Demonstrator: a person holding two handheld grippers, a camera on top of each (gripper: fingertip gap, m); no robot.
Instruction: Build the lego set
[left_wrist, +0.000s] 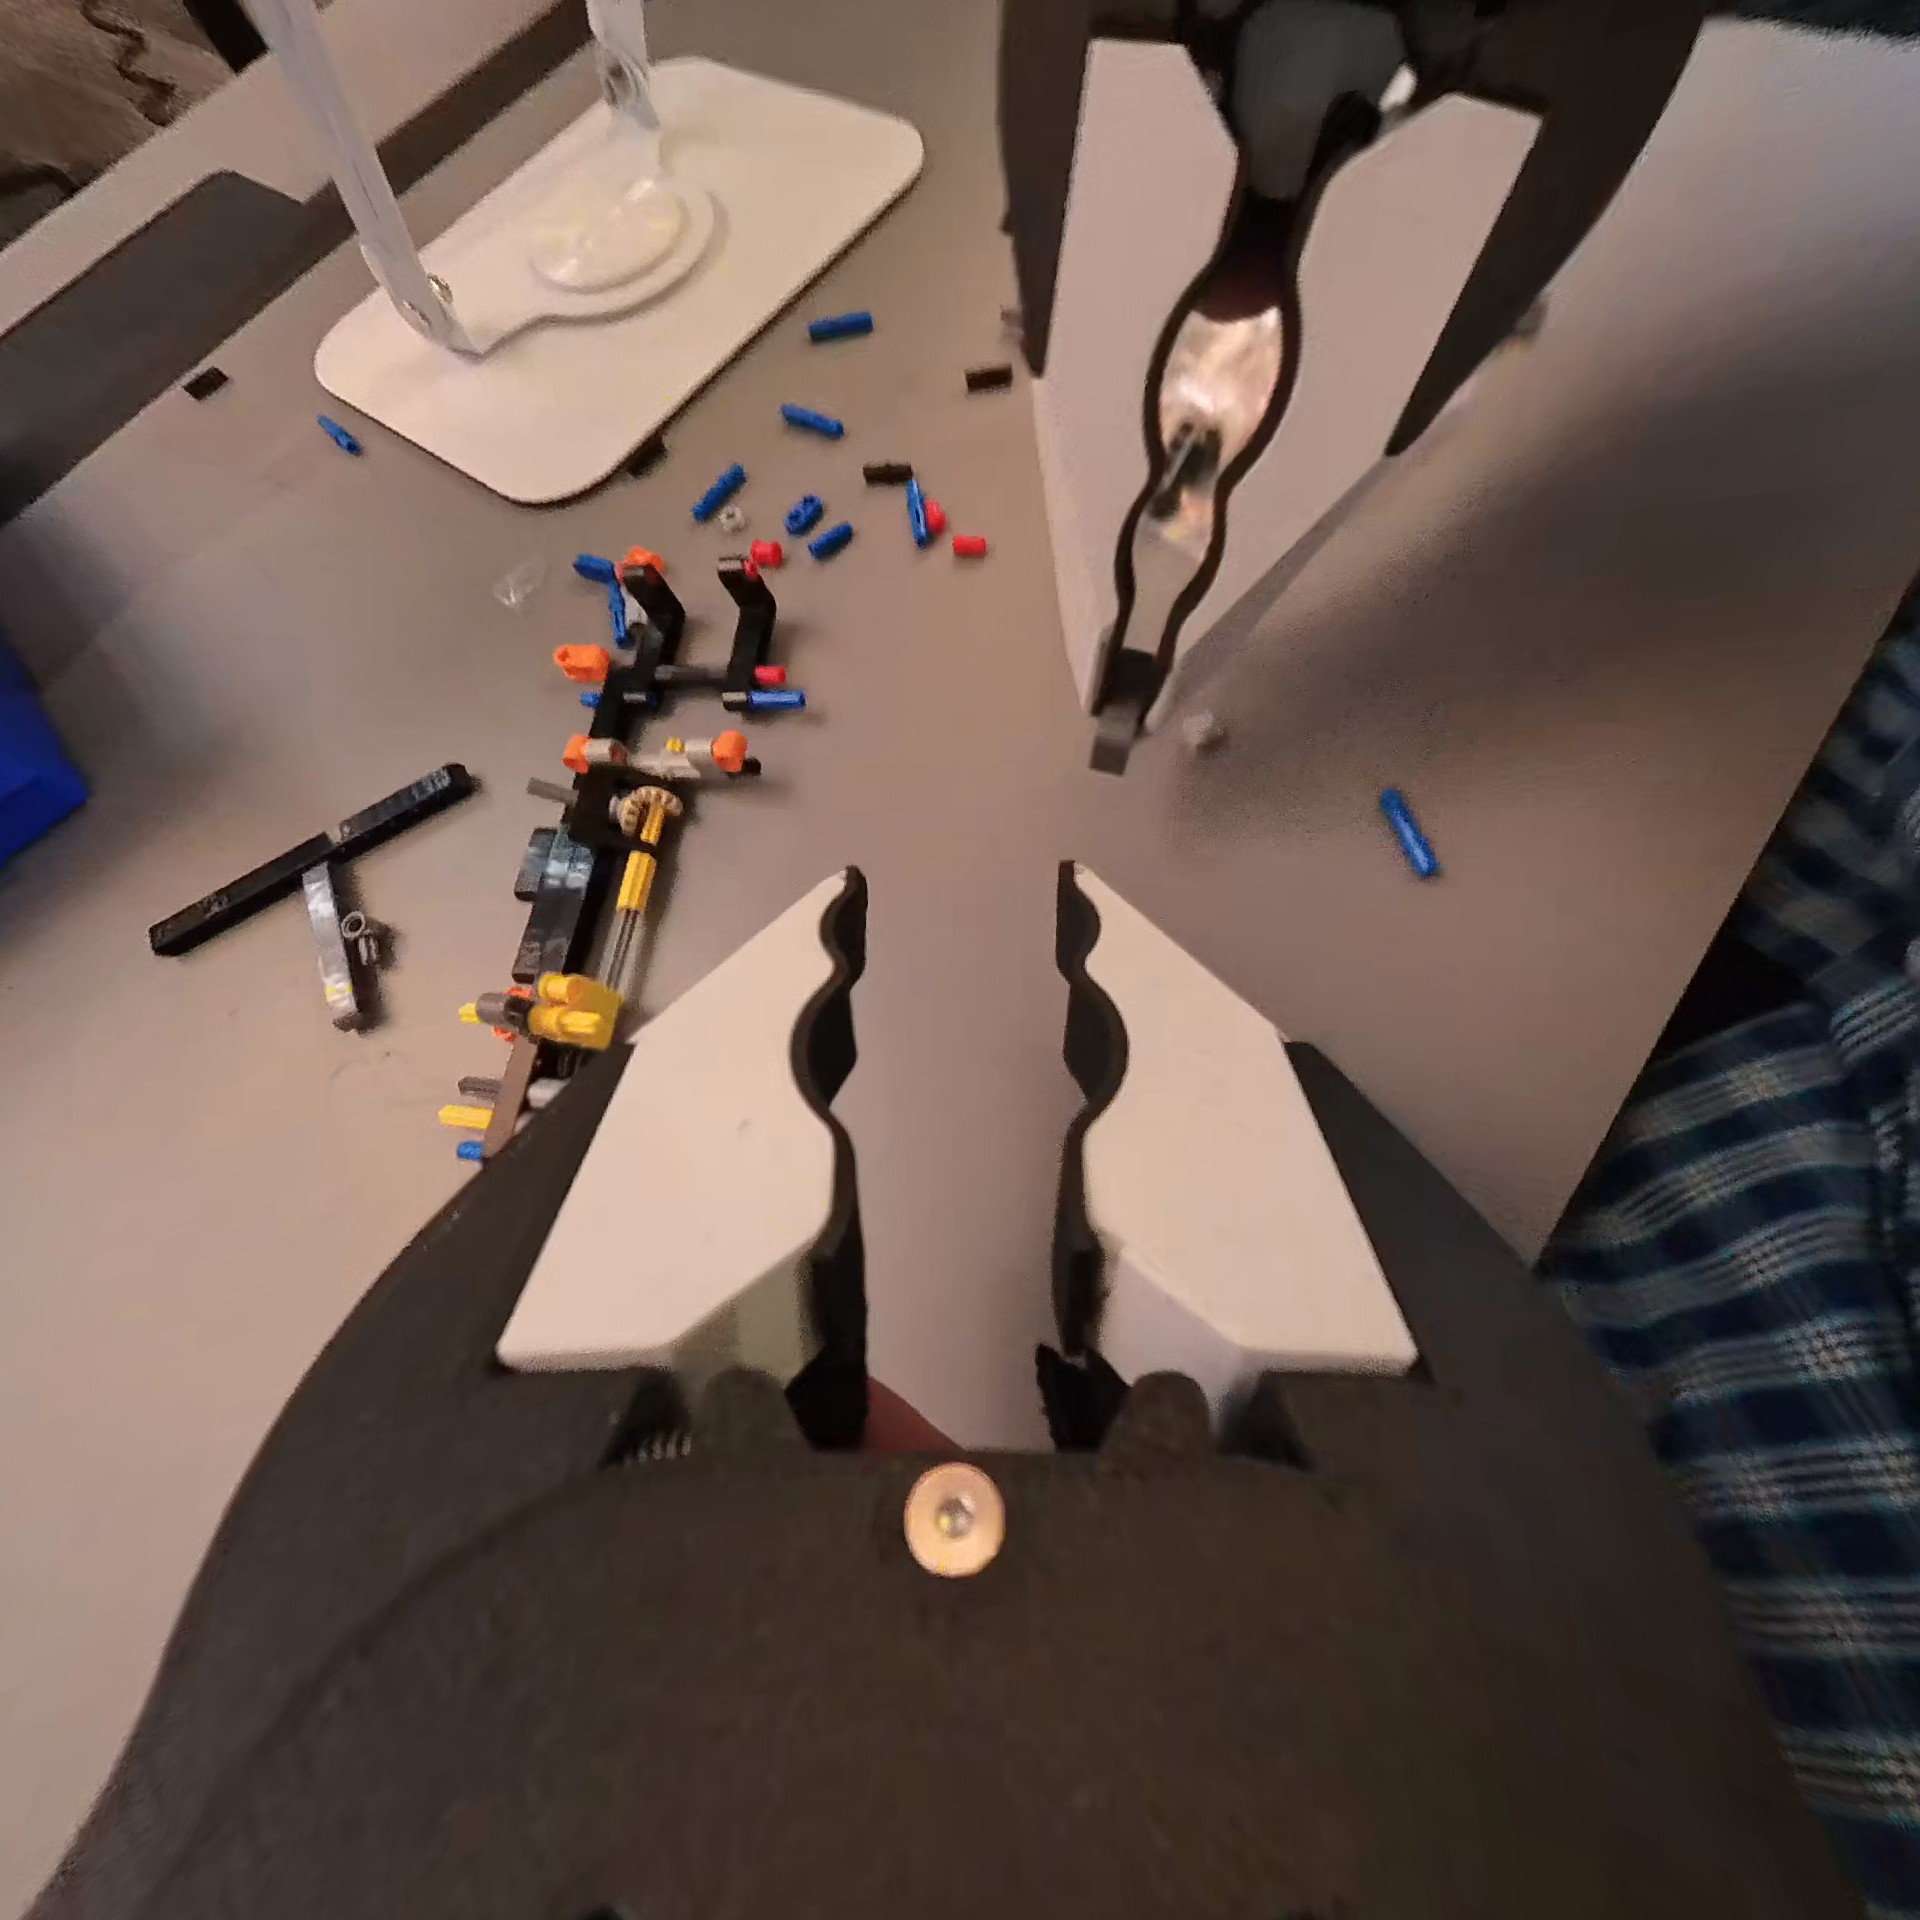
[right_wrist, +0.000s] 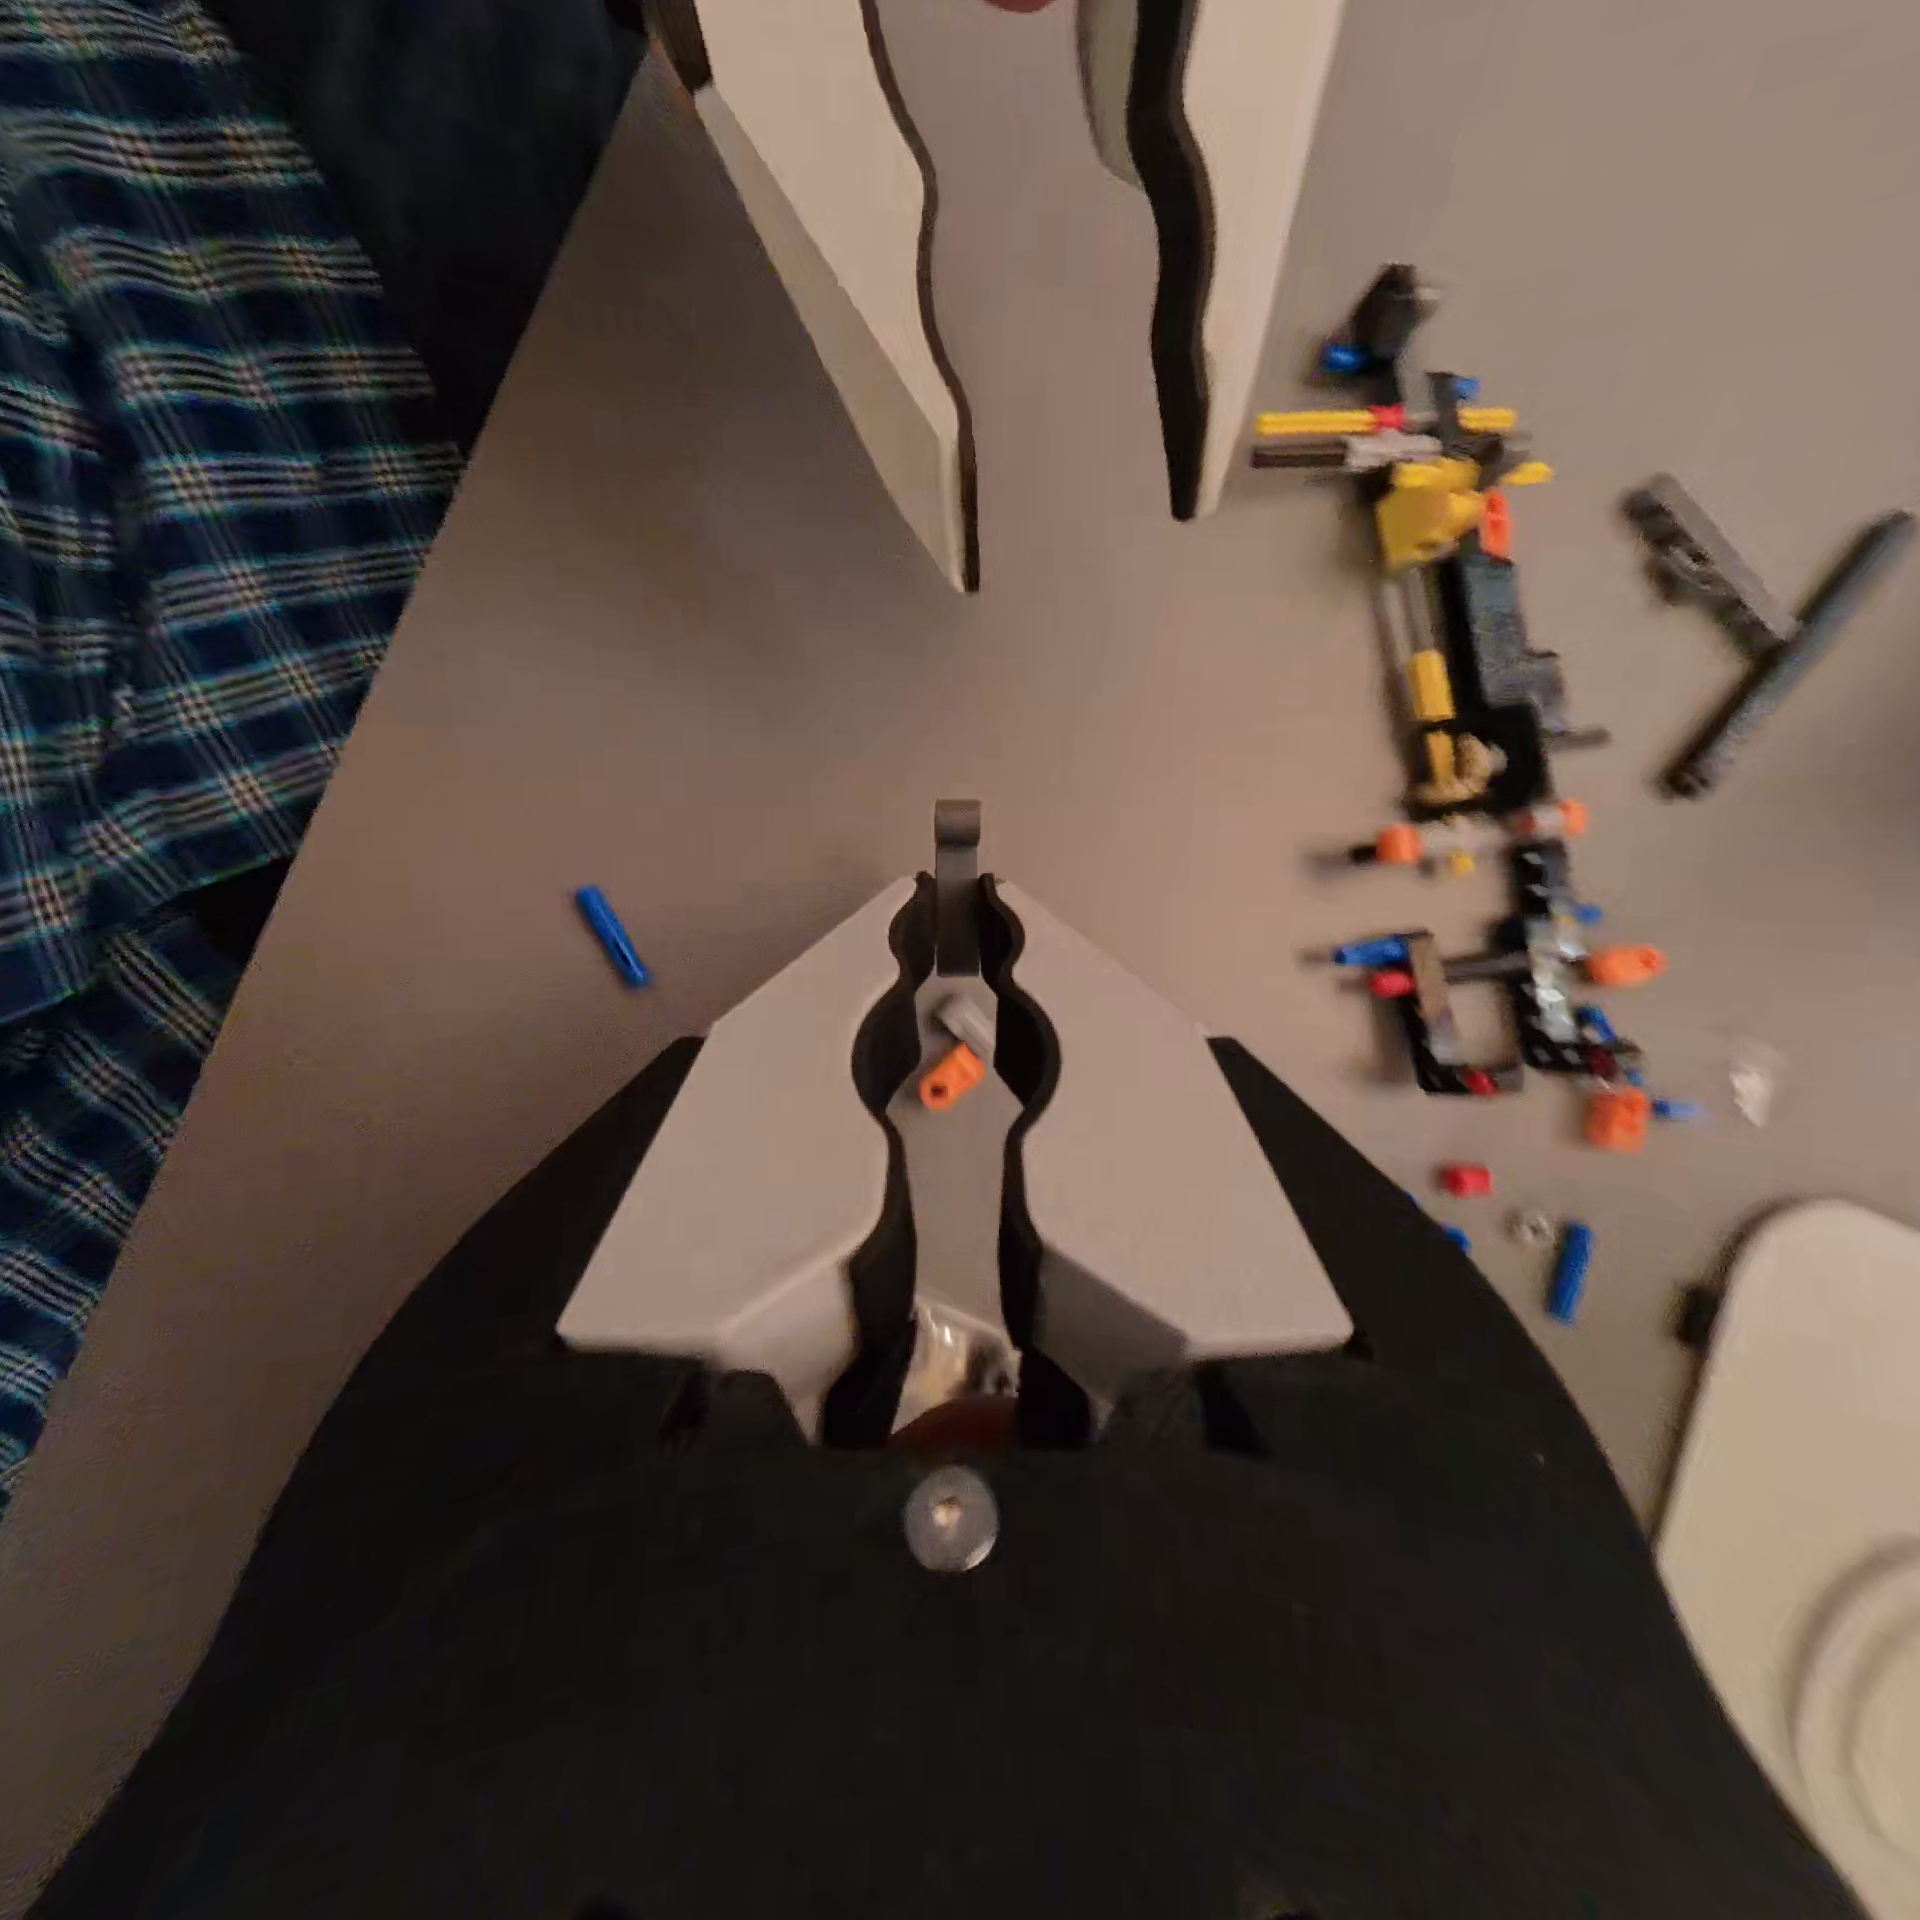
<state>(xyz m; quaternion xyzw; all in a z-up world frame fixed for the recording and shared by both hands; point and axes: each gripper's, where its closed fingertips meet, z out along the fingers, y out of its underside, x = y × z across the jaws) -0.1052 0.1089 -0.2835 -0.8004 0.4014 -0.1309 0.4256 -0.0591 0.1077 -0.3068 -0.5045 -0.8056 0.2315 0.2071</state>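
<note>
Right gripper is clenched on a small dark grey lego piece whose end pokes out past the tips above the grey table, while the left gripper hangs released with a wide gap between its wavy black pads. Off to the side lies the partly built lego assembly, a long narrow black frame with yellow axle parts, orange connectors and blue pins, with loose blue pins and red bits scattered near a white lamp base
</note>
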